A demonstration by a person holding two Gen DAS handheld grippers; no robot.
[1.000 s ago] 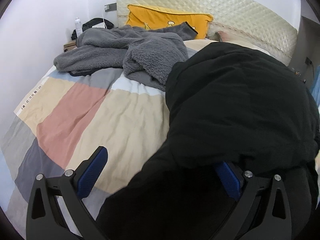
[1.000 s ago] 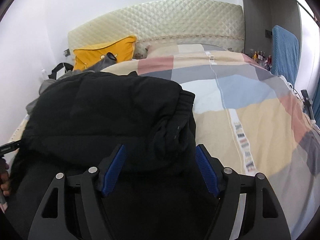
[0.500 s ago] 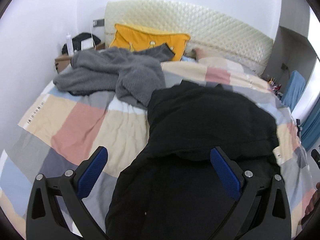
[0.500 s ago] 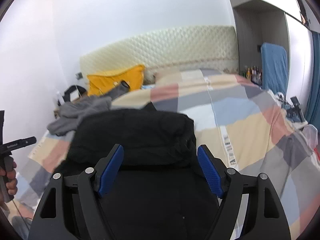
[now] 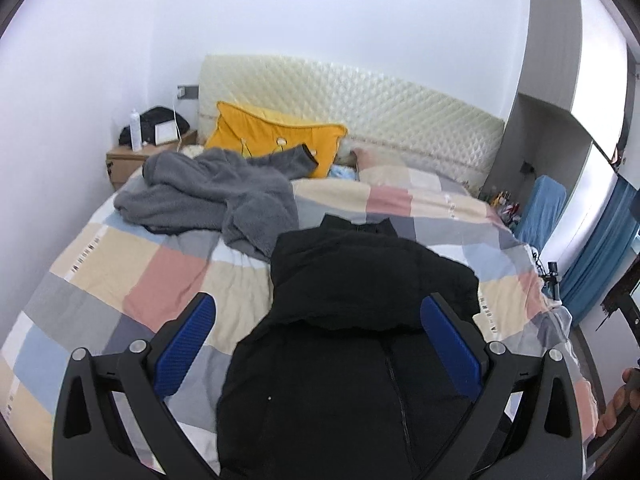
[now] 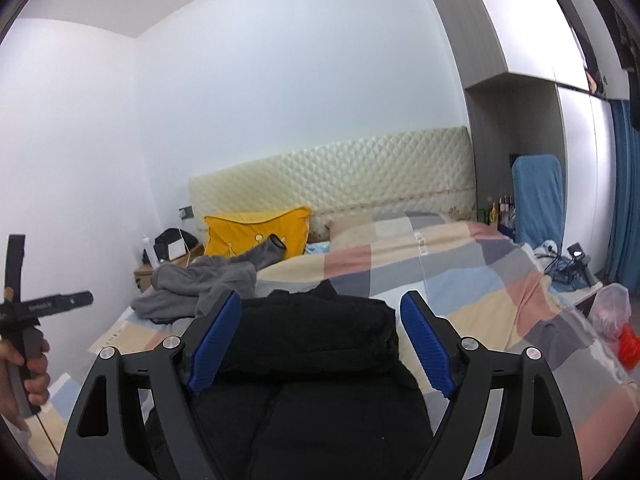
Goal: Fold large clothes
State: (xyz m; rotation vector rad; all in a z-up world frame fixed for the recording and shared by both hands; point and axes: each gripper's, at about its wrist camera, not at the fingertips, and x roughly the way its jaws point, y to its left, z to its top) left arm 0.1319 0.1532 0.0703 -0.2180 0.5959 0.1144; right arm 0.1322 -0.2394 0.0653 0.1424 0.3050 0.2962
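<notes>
A black padded jacket (image 5: 360,320) lies on the checked bed cover (image 5: 132,280), its upper part folded back over its lower part; it also shows in the right wrist view (image 6: 320,344). A grey fleece garment (image 5: 208,200) lies crumpled near the head of the bed, also in the right wrist view (image 6: 200,284). My left gripper (image 5: 320,320) is open and empty, held above the jacket. My right gripper (image 6: 320,312) is open and empty, also held above the jacket.
A yellow pillow (image 5: 276,136) leans on the quilted headboard (image 5: 380,108). A wooden nightstand (image 5: 132,160) with a bottle stands at the far left. A blue chair (image 6: 536,200) and a small cluttered table (image 6: 576,280) stand to the right of the bed.
Both grippers have pulled back and up from the jacket, which now looks smaller and lies folded on the bed. Both stay open and empty.
</notes>
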